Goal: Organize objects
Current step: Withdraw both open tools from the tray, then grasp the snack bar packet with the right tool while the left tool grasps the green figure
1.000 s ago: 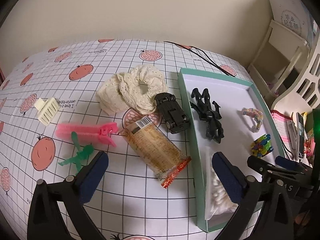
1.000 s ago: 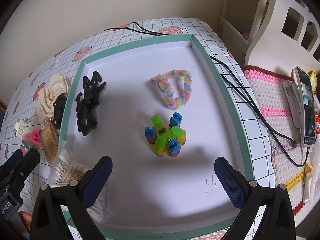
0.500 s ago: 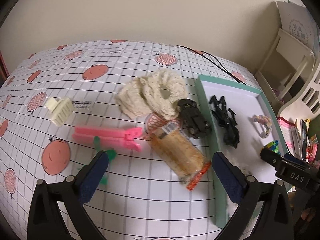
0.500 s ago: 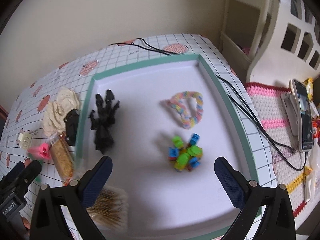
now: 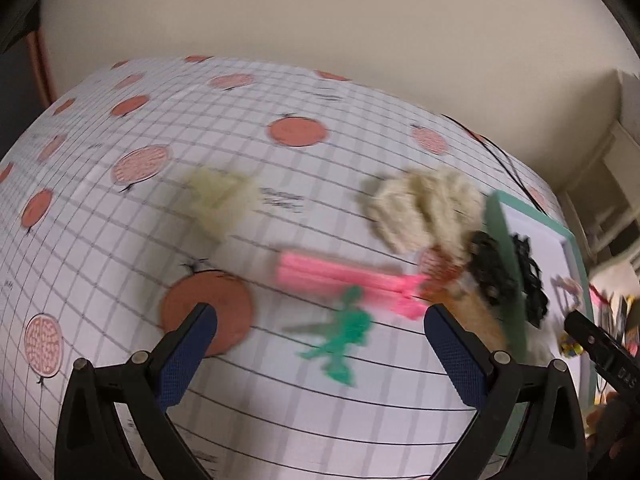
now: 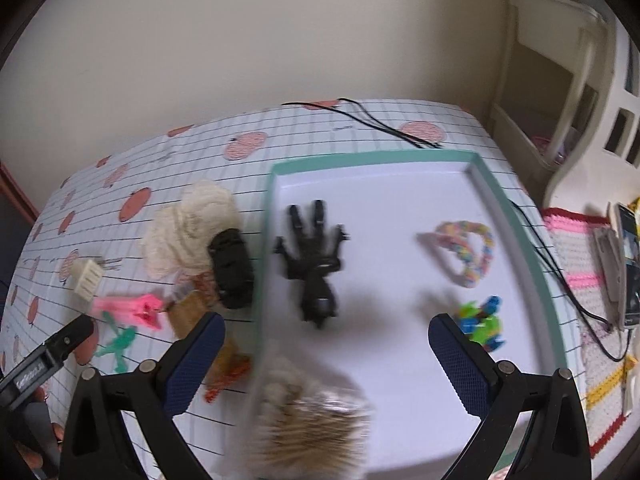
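Both the left gripper [image 5: 320, 326] and the right gripper [image 6: 326, 330] hold fingers spread, empty, near the teal tray [image 6: 264, 248].

We count one tray [image 6: 520, 216] with four things in it: one black figure [image 6: 314, 264], one pastel beaded loop [image 6: 466, 252], one cluster of coloured clips [image 6: 482, 322] and one bag of cotton swabs [image 6: 308, 412]. On the tabletop [image 5: 120, 240] we see one cream scrunchie [image 6: 188, 228], one black toy car [image 6: 232, 272], one cream hair claw [image 6: 86, 278], one pink clip [image 5: 344, 280], one green figure [image 5: 340, 340] and one snack packet [image 6: 200, 320].
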Demonstrator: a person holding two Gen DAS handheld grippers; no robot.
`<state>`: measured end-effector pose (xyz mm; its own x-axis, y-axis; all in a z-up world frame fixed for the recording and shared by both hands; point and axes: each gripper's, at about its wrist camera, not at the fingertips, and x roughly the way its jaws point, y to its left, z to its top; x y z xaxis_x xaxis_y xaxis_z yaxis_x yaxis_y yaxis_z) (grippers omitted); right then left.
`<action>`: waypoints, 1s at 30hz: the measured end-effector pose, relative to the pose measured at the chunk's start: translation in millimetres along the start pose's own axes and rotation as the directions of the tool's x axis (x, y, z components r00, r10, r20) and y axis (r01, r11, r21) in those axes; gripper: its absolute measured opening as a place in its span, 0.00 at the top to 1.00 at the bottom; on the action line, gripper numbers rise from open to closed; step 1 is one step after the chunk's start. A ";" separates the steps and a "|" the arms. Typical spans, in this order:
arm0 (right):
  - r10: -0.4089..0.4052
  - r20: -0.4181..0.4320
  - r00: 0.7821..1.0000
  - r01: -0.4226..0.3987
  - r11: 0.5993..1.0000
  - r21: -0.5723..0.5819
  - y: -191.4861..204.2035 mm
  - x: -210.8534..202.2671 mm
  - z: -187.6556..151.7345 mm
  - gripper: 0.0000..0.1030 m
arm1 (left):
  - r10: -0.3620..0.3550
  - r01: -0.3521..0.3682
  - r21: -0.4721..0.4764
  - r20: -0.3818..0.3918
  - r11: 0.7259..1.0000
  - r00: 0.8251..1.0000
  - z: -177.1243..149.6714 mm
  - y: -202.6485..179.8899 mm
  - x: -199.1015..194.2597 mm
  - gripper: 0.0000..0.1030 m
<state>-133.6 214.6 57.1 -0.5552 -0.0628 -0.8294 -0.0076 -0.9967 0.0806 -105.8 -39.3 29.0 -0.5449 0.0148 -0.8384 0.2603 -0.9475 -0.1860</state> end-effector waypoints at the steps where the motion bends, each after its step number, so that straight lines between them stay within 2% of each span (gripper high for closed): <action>1: 0.009 0.001 1.000 -0.009 1.000 -0.010 6.2 -0.4 0.2 0.00 | 0.005 -0.005 -0.024 -0.002 1.000 1.000 1.3 9.7 0.6 0.00; 10: 0.105 -0.012 0.994 -0.105 0.986 -0.132 66.9 0.2 -3.7 0.00 | 0.007 -0.009 -0.150 -0.011 0.989 1.000 7.4 52.3 4.9 0.00; 18: 0.108 -0.067 0.992 -0.118 0.976 -0.183 82.9 17.1 -11.7 0.01 | 0.011 -0.019 -0.130 -0.058 0.991 0.998 8.2 53.9 13.5 0.00; 24: 0.093 -0.101 0.991 -0.113 0.972 -0.207 83.0 30.5 -15.1 0.15 | 0.008 -0.018 -0.110 -0.092 0.994 0.996 6.8 44.1 17.6 0.00; 30: 0.078 -0.116 0.990 -0.105 0.965 -0.242 89.1 39.7 -18.4 0.21 | -0.007 -0.007 -0.111 -0.121 0.994 0.993 7.5 39.6 24.6 0.00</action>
<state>-141.0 122.3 21.2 -0.4538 -0.1461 -0.8790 0.2524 -0.9671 0.0305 -114.8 -78.8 4.9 -0.4462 0.0600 -0.8929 0.3511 -0.9060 -0.2363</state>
